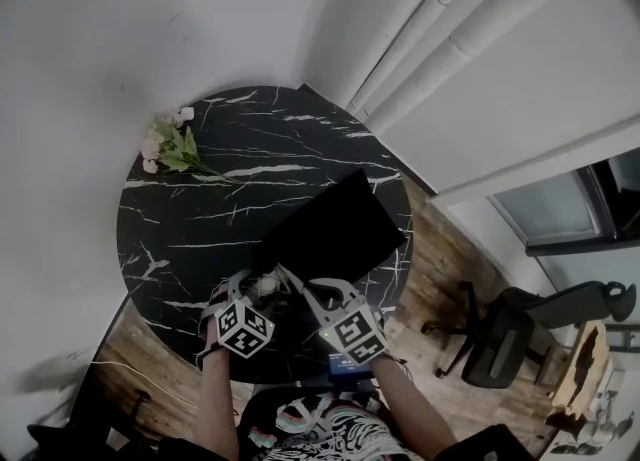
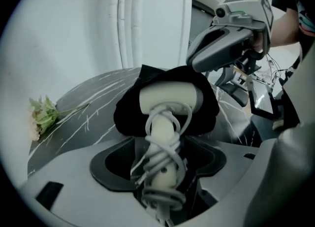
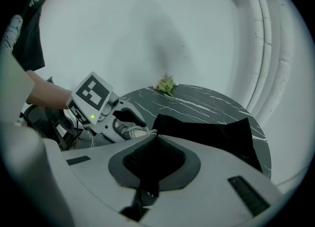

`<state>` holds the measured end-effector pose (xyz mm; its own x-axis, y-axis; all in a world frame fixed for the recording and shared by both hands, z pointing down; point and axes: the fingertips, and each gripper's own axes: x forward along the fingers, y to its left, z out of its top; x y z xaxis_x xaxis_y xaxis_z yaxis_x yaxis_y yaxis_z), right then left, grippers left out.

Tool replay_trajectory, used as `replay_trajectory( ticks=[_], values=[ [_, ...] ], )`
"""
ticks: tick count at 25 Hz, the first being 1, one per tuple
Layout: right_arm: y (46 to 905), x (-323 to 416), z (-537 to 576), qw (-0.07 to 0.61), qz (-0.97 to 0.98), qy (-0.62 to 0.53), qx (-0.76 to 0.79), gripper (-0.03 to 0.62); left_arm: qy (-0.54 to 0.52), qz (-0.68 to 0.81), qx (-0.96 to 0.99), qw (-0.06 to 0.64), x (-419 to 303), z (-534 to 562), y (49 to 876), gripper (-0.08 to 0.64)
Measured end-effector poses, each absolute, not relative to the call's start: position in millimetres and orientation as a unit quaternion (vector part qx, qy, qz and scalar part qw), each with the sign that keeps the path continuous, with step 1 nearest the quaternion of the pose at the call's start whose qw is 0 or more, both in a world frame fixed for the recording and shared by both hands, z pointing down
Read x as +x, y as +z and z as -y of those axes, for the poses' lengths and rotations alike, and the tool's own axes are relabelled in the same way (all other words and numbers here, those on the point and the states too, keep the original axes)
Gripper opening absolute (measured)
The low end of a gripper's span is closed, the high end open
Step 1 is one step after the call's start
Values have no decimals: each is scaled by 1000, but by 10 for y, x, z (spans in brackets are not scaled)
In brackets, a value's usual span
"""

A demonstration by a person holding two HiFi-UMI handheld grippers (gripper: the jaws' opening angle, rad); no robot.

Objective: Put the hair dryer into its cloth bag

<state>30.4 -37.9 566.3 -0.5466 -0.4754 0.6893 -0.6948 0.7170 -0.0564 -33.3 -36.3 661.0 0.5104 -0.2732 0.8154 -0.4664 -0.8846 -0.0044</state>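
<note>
Left gripper (image 2: 160,147): the jaws stand wide apart, and the pads do not press on anything. The handle of the hair dryer (image 2: 170,98) lies between them, lengthwise along the gap, with its pale cord (image 2: 162,164) wound around it in several loops. The dryer's barrel sits just beyond the jaw tips, with the black cloth bag (image 2: 125,115) folded around it on both sides and behind. Whether the barrel is fully inside the bag's mouth cannot be told. Right gripper (image 3: 155,145): the jaws are closed together and pinch a fold of black cloth that runs up into the edge of the bag. In the left gripper view this gripper sits above and to the right of the barrel. In the head view both grippers are close together at the near edge of the round black marble-patterned table (image 1: 190,224), and the bag spreads flat from them toward the table's far right side. A small bunch of flowers (image 1: 168,145) lies at the far left rim, well apart from the bag. An office chair (image 1: 500,334) stands on the wooden floor to the right.
</note>
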Motion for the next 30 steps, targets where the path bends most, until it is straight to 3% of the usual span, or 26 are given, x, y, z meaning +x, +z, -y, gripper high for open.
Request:
replay_trajectory(
  ticks=[9,12,16,30],
  values=[
    [5686,306,361,337,865,162,334,25,472,262,832,130,-935,46,6687,287],
    [5688,294,339,340,865,161,331,26,467,271,832,130,-912,63,6690,216],
    [5699,283,324,344,866,159,328,26,470,268,830,134,-914,64,6663,195],
    [5680,268,334,342,869,157,323,25,430,256,858,112,-511,257,6481,179]
  ],
)
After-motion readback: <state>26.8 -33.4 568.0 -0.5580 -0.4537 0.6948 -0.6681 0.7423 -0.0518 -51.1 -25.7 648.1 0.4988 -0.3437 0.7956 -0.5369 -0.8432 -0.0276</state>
